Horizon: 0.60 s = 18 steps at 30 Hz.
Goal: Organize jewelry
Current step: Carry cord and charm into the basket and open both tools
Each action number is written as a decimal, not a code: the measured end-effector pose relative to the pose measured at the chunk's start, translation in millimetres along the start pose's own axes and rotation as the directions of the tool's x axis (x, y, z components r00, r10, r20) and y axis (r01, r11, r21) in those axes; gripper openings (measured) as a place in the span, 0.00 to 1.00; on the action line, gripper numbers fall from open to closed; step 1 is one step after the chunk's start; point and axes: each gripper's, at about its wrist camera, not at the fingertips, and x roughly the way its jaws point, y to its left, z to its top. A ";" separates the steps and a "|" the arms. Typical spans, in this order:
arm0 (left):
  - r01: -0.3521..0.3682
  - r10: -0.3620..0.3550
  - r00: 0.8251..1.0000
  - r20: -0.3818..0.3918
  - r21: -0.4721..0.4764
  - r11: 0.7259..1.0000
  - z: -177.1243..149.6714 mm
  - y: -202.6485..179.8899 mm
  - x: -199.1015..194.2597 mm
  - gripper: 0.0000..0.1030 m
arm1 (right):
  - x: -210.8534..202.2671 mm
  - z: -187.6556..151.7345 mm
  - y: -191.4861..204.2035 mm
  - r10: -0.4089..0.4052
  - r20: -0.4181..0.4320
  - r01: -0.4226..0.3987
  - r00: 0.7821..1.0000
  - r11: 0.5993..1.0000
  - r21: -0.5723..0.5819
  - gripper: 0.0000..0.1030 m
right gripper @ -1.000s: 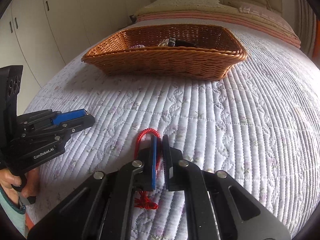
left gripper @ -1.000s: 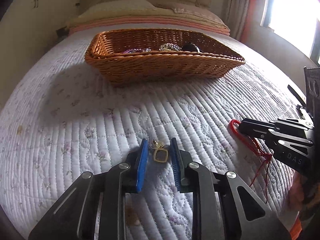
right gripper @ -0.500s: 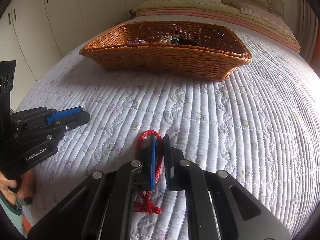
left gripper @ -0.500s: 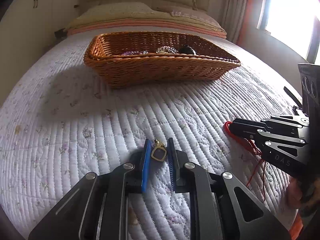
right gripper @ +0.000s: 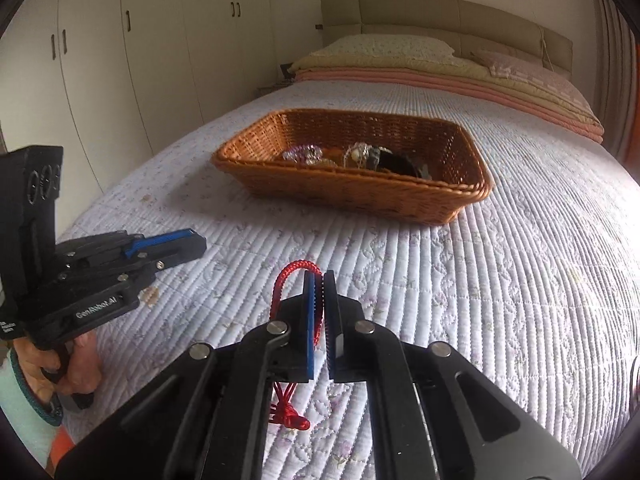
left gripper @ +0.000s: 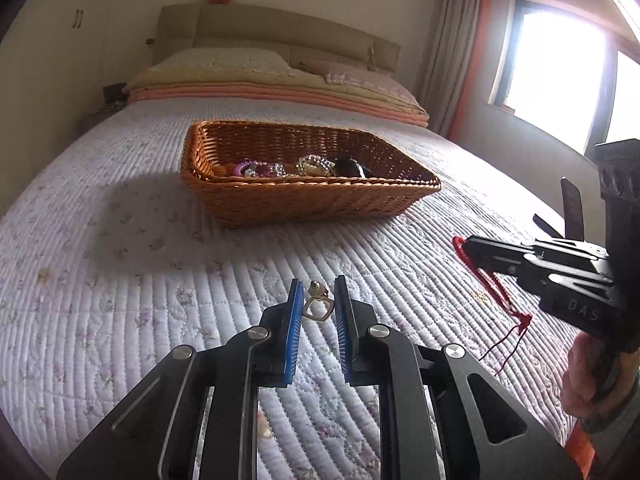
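A small gold pendant [left gripper: 315, 305] sits between the blue pads of my left gripper [left gripper: 318, 294], which is shut on it and holds it above the quilt. My right gripper [right gripper: 319, 280] is shut on a red braided cord [right gripper: 294, 276]; its tassel end [right gripper: 288, 416] hangs below the jaws. The cord also shows in the left wrist view [left gripper: 490, 280]. A wicker basket [left gripper: 304, 200] stands farther up the bed and holds several bead bracelets [left gripper: 260, 168] and a dark item [right gripper: 396, 164].
The quilted bedspread [left gripper: 120, 280] covers the bed. Pillows and folded blankets [left gripper: 260, 80] lie at the headboard. White wardrobes [right gripper: 120, 60] stand on the left, a bright window [left gripper: 560, 72] on the right.
Both grippers have risen from the quilt, the left with the pendant, the right with the red cord. The basket's inside now shows more.
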 end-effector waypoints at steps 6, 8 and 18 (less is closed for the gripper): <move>0.006 -0.009 0.996 0.084 0.037 0.999 33.2 -8.6 -21.5 0.13 | -22.4 40.8 -3.2 0.004 0.093 -0.005 0.996 1.000 0.007 0.03; -0.003 -0.002 0.994 0.113 0.047 0.999 54.4 -9.3 -25.1 0.13 | -21.5 61.6 -9.0 0.008 0.111 -0.009 0.994 1.000 0.011 0.03; -0.033 0.030 0.994 0.105 0.026 0.999 144.6 14.7 32.4 0.13 | 52.0 157.9 -51.5 -0.057 0.056 0.052 0.997 0.994 0.093 0.03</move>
